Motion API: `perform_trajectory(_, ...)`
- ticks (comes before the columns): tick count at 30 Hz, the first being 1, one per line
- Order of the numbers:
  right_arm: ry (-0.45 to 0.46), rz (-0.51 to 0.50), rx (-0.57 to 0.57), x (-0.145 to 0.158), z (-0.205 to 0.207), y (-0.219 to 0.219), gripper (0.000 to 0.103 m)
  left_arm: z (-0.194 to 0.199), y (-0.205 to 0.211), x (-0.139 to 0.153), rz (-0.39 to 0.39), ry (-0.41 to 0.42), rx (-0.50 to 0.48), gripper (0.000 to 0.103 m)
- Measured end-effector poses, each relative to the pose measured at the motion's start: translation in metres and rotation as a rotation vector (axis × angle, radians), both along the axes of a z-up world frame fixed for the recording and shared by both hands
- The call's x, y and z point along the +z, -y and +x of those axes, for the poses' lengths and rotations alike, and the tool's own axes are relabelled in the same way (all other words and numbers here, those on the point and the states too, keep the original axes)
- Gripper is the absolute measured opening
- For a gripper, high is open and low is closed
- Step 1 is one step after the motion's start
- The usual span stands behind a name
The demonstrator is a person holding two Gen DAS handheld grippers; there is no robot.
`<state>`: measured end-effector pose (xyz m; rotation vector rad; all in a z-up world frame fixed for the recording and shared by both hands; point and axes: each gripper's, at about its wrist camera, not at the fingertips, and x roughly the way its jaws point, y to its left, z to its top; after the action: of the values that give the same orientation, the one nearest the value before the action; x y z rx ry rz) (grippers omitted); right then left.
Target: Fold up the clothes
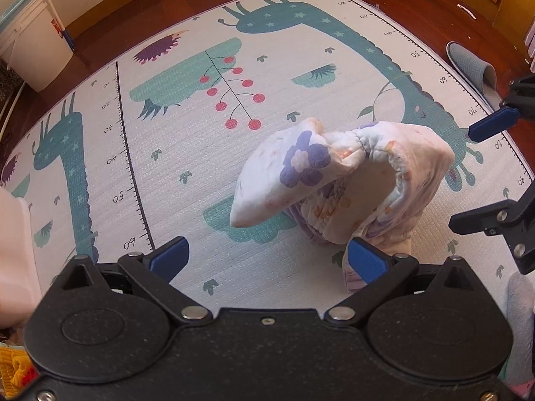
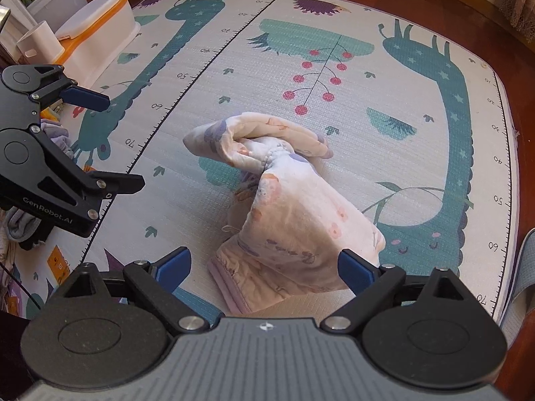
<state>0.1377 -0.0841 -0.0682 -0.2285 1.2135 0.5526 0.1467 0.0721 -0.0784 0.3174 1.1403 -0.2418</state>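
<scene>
left wrist: left claw [image 1: 267,260] wide open, holding nothing; garment [image 1: 341,180] heaped on play mat [image 1: 167,167], one fold standing up. risk: fold flops over.
right wrist: right claw [image 2: 264,270] wide open, empty; hem near right finger, could snag.

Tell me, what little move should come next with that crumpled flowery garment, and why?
Probably bring the right gripper forward to close on the garment's near hem. Both grippers are open and hold nothing; the left gripper also faces it. The garment lies bunched on the play mat, so it likely needs spreading flat before folding.
</scene>
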Motion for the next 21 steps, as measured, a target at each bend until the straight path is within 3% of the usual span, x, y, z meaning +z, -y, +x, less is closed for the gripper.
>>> perform_trajectory(7,0.027,-0.055,0.012,-0.023,0.012,-0.014,0.09,0.013,-0.006,-0.026,-0.002,0.005,-0.097,0.102)
perform_trajectory(17,0.032,-0.095,-0.01,-0.048,0.032,-0.023,0.088,0.031,-0.008,-0.06,0.004,-0.024,-0.122,0.102)
perform_trajectory(21,0.021,-0.117,-0.086,-0.055,0.051,-0.006,0.087,0.037,-0.008,-0.071,0.007,-0.031,-0.121,0.101)
